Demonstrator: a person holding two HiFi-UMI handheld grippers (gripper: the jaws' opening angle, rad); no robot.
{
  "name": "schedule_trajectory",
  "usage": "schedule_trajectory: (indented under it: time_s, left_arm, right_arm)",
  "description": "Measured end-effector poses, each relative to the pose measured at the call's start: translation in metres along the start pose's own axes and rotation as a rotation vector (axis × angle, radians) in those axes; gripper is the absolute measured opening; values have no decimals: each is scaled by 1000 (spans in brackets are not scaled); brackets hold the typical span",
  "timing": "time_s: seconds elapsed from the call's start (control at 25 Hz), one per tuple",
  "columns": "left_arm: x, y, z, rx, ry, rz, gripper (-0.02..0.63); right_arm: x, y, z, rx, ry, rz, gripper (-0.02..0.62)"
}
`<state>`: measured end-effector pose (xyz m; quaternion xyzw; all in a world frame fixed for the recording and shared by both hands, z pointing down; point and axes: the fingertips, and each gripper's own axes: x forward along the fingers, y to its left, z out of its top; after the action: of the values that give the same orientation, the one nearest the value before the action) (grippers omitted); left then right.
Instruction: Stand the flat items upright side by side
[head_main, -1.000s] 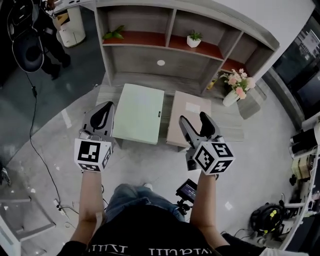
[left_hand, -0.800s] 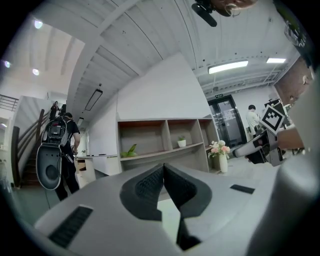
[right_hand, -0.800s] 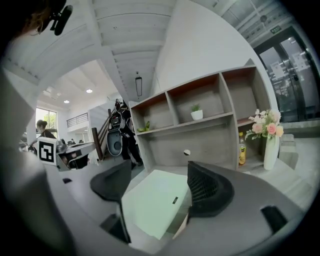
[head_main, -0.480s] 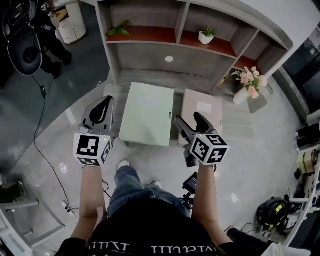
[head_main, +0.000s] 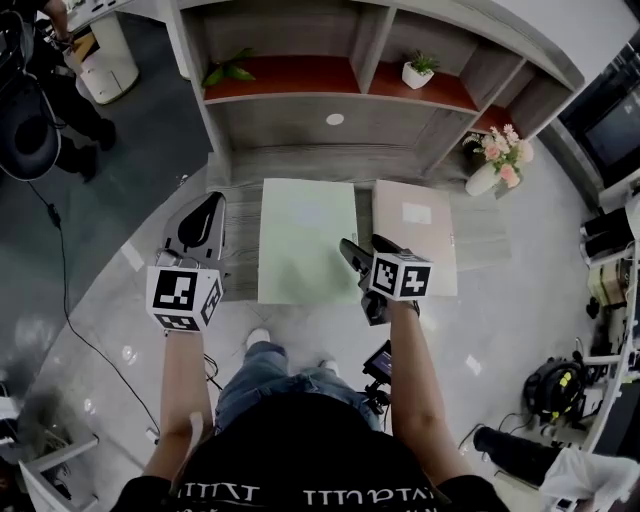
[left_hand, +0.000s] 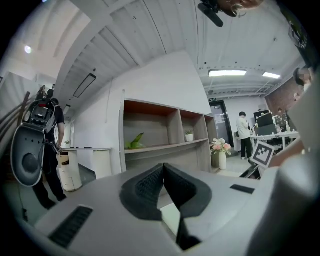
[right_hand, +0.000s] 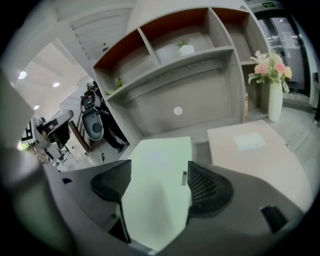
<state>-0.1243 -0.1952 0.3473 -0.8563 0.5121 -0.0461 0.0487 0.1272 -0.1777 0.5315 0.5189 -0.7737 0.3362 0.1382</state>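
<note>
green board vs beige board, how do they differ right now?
Colour: the green board is pale green, the beige board is tan.
Markings: the beige board has a pale rectangular label on top. The green board shows only a small tag at its right edge.
Place: the green board lies left and the beige board right, with a gap between. The right gripper view shows the open right claw framing the green board.
Shared: both lie flat, neither upright yet.

- A narrow bare strip of platform (head_main: 240, 195) is lying open between the green board (head_main: 305, 240) and the beige board (head_main: 415, 235).
- The shelf unit (head_main: 330, 125) is standing close behind them.
- A flower vase (head_main: 482, 178) is crowding the beige board's far right corner.
</note>
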Motion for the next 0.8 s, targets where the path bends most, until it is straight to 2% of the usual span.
schedule_trajectory:
  time_s: [0.4,0.48,0.6,0.8]
  left_arm:
    - [30,32,-38,-14,55,-123,14]
    - [34,36,-43,-13,66,-145,14]
    - [41,38,-50,-15,78,-181,14]
    - [54,27,-60,-22,85,-248,14]
  right_arm:
    - [57,-43,-68,162,234,-131,359]
    - [58,-45,-73,192,233,-136,272]
    - [55,-47,-74,256,183,-163,249]
    - [47,-49,-86,428,160,-236,236]
